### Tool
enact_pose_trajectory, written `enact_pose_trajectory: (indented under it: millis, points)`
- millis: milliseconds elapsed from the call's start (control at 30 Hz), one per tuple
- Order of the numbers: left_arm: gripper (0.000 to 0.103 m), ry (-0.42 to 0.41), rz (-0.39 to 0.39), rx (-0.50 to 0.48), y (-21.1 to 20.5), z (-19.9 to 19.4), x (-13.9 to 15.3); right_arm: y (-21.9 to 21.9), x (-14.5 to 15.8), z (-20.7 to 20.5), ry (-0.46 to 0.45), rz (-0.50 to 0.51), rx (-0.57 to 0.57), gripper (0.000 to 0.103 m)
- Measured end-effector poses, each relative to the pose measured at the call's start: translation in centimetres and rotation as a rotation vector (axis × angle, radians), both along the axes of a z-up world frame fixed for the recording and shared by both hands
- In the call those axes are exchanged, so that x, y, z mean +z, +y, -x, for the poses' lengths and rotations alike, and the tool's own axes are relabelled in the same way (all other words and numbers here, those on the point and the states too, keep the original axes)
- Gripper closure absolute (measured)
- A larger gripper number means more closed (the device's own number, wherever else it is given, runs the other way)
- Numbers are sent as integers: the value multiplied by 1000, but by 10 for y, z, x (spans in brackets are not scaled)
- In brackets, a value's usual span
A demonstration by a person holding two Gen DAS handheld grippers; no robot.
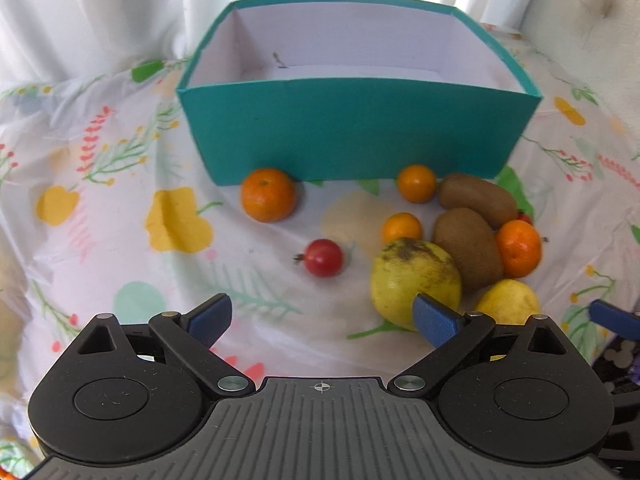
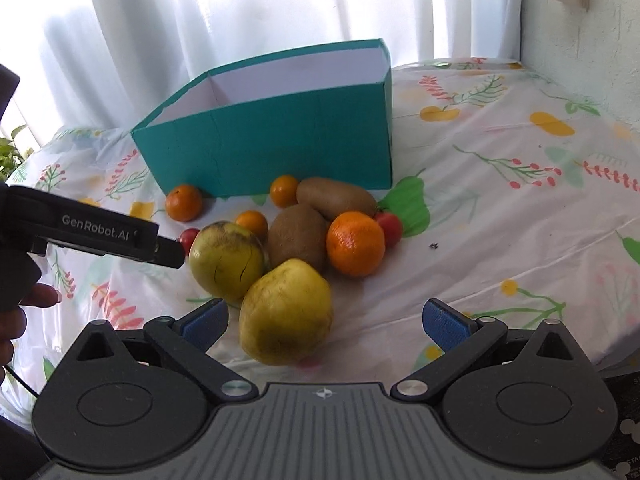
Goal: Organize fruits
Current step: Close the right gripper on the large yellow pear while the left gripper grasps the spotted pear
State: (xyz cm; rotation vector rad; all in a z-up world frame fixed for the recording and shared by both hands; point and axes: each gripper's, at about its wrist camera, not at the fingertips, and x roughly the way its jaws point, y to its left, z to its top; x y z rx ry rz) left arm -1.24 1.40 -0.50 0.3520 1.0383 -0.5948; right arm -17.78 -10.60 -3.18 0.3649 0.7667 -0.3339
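A teal box with a white, empty inside stands at the back of the table; it also shows in the right wrist view. Fruit lies in front of it: a mandarin, a small red fruit, two kiwis, small oranges, a spotted yellow fruit and a second yellow fruit. My left gripper is open and empty, low before the red fruit. My right gripper is open, with the second yellow fruit between its fingers, untouched.
A flowered tablecloth covers the table. White curtains hang behind the box and a wall rises at the right. The left gripper's body reaches in beside the spotted yellow fruit in the right wrist view.
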Motion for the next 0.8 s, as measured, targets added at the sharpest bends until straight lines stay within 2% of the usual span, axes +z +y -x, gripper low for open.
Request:
enact_pose_trajectory:
  millis: [133, 267, 400, 533, 800]
  points:
    - [5, 2, 13, -24, -4, 5, -5, 6, -4, -2, -2, 36, 23, 2]
    - [15, -39, 21, -66, -10, 15, -5, 11, -8, -5, 0, 52, 43, 5]
    - [18, -39, 35, -109, -18, 20, -10, 16, -11, -8, 6, 72, 58, 9]
    - [18, -30, 37, -120, -26, 21, -15, 19, -16, -13, 22, 79, 61, 15]
    - [17, -47, 39, -169, -38, 25, -22, 22, -21, -17, 7, 82, 66, 17]
